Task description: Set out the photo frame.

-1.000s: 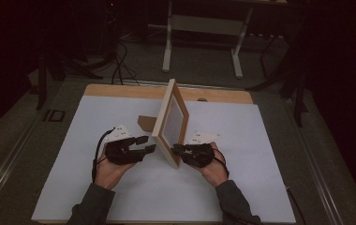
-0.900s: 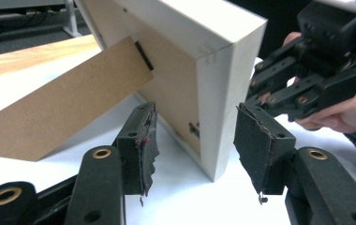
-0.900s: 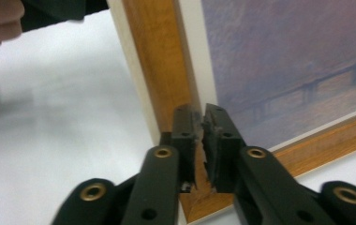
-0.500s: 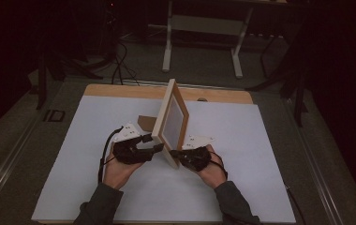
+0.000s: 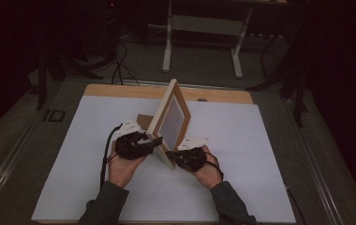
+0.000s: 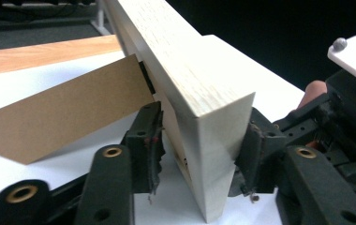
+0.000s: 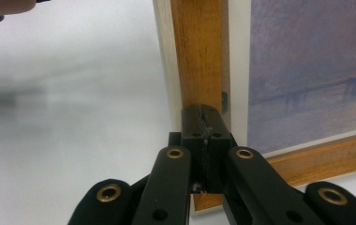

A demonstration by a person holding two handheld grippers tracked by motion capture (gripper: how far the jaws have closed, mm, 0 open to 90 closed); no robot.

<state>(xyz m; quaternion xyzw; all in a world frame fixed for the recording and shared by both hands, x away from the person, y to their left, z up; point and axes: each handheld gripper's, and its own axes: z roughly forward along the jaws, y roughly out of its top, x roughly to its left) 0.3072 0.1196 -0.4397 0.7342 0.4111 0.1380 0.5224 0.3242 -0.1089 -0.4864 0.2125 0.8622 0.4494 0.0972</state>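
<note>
Nearest the front edge of the tabletop (image 5: 73, 187), two sleeved forearms come in, each hand carrying a gripper. The right gripper (image 5: 172, 155) is clenched, its pads pressed together with nothing between them, and its tip rests against the front face of the wooden picture frame (image 5: 170, 123) at the near lower corner. In the right gripper view that tip (image 7: 205, 123) sits on the frame's (image 7: 199, 51) darker wood beside the picture. The left gripper (image 5: 156, 140) straddles the same near corner from the back, and its jaws have just been closing. In the left gripper view its pads (image 6: 153, 140) bracket the pale edge (image 6: 213, 154) of the frame; whether they press on it I cannot tell. The frame stands on edge near the tabletop's middle, tilted. Behind it, a brown cardboard stand (image 6: 63, 112) leans out from its back toward the tabletop's left edge.
</note>
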